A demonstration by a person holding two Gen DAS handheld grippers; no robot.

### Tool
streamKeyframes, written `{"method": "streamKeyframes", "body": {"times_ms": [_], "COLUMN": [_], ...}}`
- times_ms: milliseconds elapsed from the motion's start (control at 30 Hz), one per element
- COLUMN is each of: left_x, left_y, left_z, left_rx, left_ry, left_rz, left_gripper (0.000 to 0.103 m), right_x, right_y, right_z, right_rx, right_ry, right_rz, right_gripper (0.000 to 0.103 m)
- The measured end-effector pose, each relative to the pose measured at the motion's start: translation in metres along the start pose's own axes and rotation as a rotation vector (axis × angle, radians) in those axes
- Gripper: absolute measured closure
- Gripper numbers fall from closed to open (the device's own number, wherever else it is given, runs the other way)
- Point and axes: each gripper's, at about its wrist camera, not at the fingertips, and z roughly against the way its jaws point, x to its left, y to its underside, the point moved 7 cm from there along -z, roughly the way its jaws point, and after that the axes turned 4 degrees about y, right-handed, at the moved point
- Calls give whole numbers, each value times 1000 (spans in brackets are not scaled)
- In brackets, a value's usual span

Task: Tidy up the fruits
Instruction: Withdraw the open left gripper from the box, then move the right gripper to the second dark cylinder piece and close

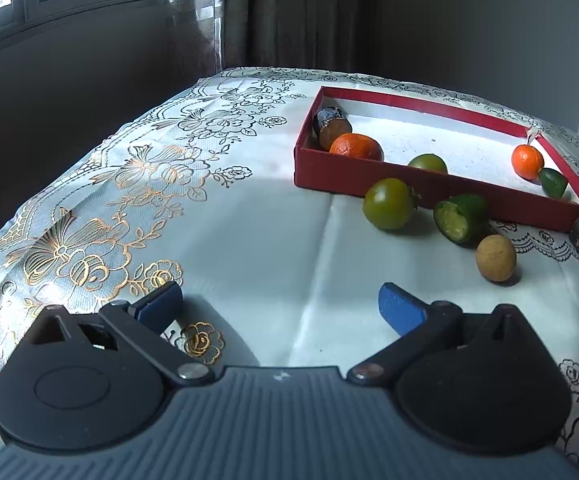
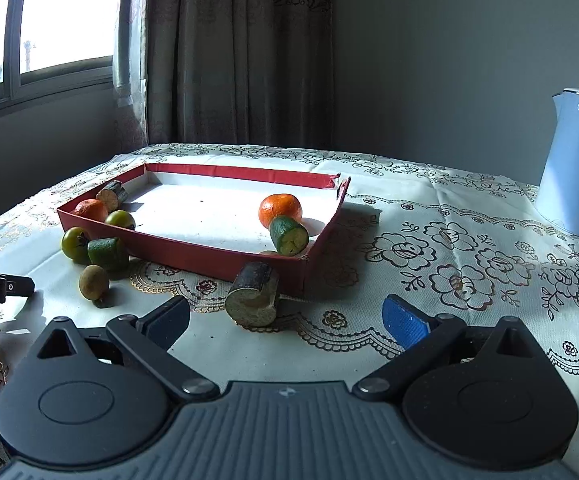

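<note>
Fruits are seen partly inside and partly outside a shallow red box (image 2: 217,258) with a white floor. Inside it, two orange mandarins (image 2: 280,209) (image 1: 356,146), a small green fruit (image 2: 120,220), a cut green cucumber piece (image 2: 289,236) and a dark-skinned cane stub (image 2: 112,195) are found. Outside, against the near wall, a green tomato-like fruit (image 1: 388,203), a second cucumber chunk (image 1: 460,218), a tan round fruit (image 1: 495,258) and a bark-covered stub (image 2: 254,300) are laid on the cloth.

A white tablecloth (image 2: 449,264) printed with black and gold flowers is spread over the table; a pale blue kettle (image 2: 575,168) is stood at the far right, and a window (image 2: 57,20) with brown curtains (image 2: 237,52) is seen behind.

The left gripper (image 1: 279,306) is held spread wide and empty, with the loose fruits ahead and to its right. The right gripper (image 2: 287,316) is likewise held wide apart, nothing pinched, the bark-covered stub lying just ahead between its blue pads (image 2: 405,322).
</note>
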Motion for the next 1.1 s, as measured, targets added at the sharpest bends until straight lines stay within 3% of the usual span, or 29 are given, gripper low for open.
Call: {"method": "streamKeyframes", "body": {"times_ms": [400,567,700,833,967,1100], "left_x": [0,0,0,-1,0,0], "left_y": [0,0,0,0,0,0], "left_z": [0,0,0,0,0,0], "left_rx": [0,0,0,0,0,0], "left_ry": [-1,-1,-1,-1,-1,-1], "left_rz": [-1,-1,-1,-1,-1,-1], "left_gripper": [0,0,0,0,0,0], "right_x": [13,12,12,12,12,14], "right_y": [-8,-4,-1,1,1,1], "right_z": [-28,-40,-45,-51,-53,-52], "right_rx": [59,115,137,165,171,172], "right_ry": [5,2,4,-6,-26,-32], "right_rz": [42,36,36,30,22,23], "right_gripper": [10,34,36,54,64,67]}}
